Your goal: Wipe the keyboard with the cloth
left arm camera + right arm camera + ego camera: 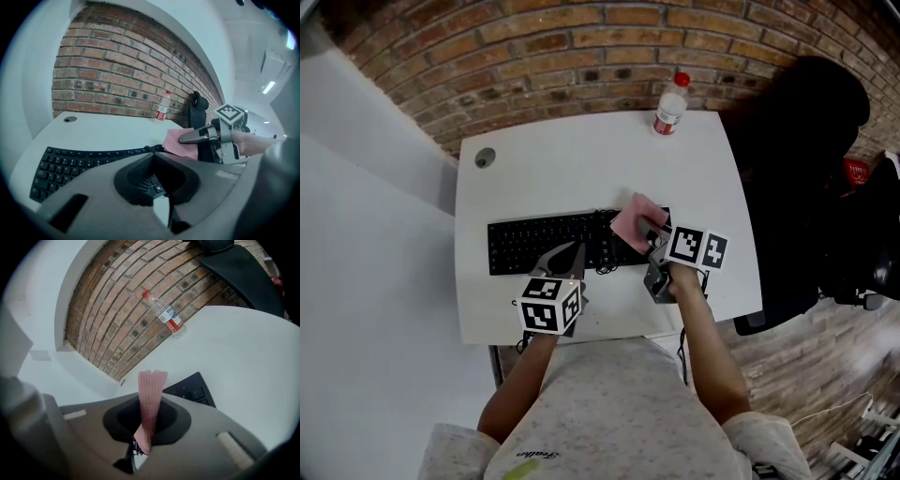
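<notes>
Here, right tool [652, 230] clamped on pink cloth [632, 221] over half-hidden right end of keyboard [534, 242]; left tool [575, 249] pressed together, empty.

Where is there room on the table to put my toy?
The big bare patch is the far half of the table, between the keyboard, the bottle and the round hole. The near side is crowded: the left gripper is at the keyboard's front and the right gripper holds the cloth at its right end.

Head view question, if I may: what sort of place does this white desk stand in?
Probably an office or lab workstation: a white desk with a black keyboard, a black office chair beside it, and a brick wall behind.
</notes>
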